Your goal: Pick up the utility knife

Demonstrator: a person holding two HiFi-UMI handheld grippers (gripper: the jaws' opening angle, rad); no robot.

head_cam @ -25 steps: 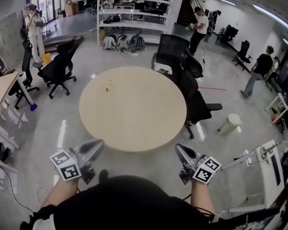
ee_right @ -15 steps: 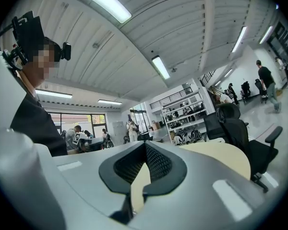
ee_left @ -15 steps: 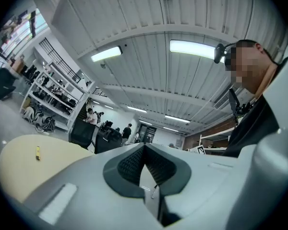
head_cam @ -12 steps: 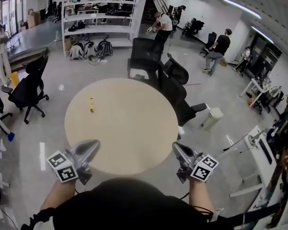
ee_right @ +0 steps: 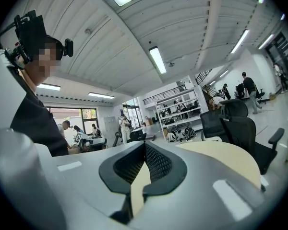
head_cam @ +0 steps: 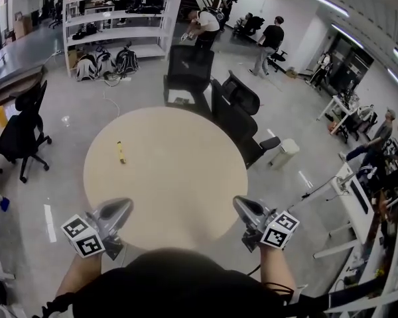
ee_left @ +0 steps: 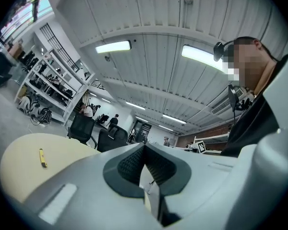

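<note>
At the far left, a black office chair (head_cam: 18, 128) stands on the floor, well apart from the round table (head_cam: 186, 177), with open floor between them. The utility knife (head_cam: 121, 152), yellow, lies flat on the left part of the tabletop, inside the rim and with bare wood all around it. The left gripper (head_cam: 125, 205) is held at the table's near-left edge, its jaws closed together with nothing between them. The knife lies ahead of it and well apart. In the left gripper view, the knife sits off to the left of the closed jaws.

The middle and right of the tabletop are bare. The right gripper (head_cam: 239, 203) is at the near-right edge, its jaws also pressed together and empty, well apart from the knife. Beyond the table's far right edge, two black chairs (head_cam: 235, 114) stand close against the rim. A pale waste bin (head_cam: 283, 152) stands on the floor farther right.
</note>
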